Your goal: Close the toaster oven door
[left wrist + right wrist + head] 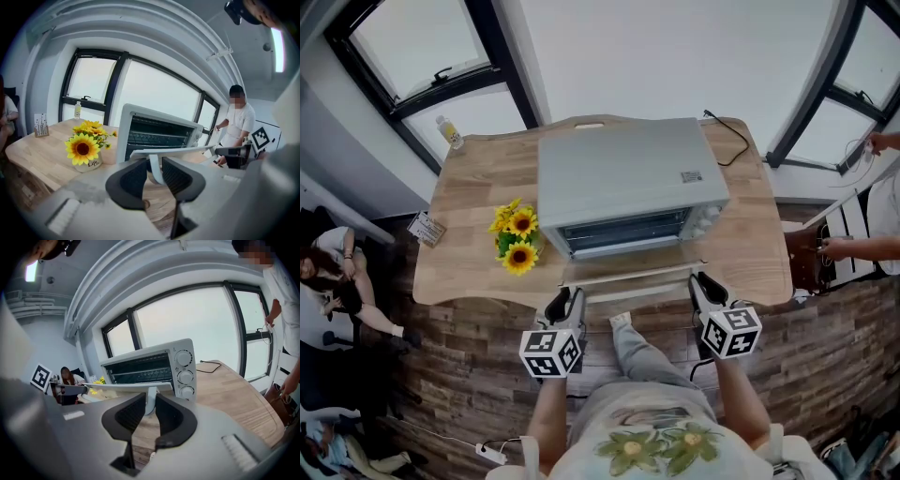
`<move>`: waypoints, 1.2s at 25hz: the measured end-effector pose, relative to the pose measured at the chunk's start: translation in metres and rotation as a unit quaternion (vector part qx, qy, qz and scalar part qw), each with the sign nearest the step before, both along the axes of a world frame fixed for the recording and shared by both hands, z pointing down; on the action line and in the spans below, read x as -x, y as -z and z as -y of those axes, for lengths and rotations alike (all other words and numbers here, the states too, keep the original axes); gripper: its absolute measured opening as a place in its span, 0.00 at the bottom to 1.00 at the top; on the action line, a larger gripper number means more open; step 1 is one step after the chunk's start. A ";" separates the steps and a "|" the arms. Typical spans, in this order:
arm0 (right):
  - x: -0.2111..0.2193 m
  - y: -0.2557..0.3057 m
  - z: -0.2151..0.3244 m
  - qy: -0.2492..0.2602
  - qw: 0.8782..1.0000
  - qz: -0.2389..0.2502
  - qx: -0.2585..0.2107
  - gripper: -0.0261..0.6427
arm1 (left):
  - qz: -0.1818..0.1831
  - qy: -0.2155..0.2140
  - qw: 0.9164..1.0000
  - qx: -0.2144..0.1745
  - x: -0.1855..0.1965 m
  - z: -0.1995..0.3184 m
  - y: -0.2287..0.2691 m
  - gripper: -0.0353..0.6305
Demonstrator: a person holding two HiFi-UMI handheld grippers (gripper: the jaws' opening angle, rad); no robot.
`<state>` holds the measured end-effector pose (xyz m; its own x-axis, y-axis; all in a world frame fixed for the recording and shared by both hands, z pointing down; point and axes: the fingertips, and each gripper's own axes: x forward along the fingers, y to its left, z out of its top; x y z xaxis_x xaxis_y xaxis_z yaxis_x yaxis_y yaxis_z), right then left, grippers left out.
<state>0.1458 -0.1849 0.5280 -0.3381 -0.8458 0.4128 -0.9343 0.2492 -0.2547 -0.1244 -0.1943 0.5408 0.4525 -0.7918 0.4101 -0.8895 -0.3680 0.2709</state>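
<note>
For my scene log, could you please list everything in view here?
table: one, light wood, centre
toaster oven: one, white, middle of table, door open
door handle: one, white, door's front edge
sunflowers: one bunch, yellow, left of oven
bottle: one, clear, table's far left corner
card stand: one, pale, table's left edge
cable: one, black, table's far right
bystanders: at least two, dark-clad seated left, white-clad standing right
left gripper: one, black jaws, shut on door handle's left end
right gripper: one, black jaws, shut on its right end

Flat daylight floods through overexposed windows [154, 89], leaving only soft shadows. A ceiling lamp [277, 49] glares. All views bend with fisheye curvature; gripper views darken at corners. The toaster oven [159, 133] is sharp, near foreground blurred.
</note>
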 end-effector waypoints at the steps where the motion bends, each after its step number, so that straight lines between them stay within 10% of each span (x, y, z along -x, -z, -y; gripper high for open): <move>1: 0.000 0.002 0.002 0.000 1.000 0.001 0.000 0.14 | -0.001 0.001 1.000 0.000 0.000 0.002 0.002 0.23; 30: 0.001 0.033 0.048 -0.004 1.000 0.017 -0.017 0.15 | -0.029 0.013 0.999 -0.017 0.003 0.048 0.033 0.23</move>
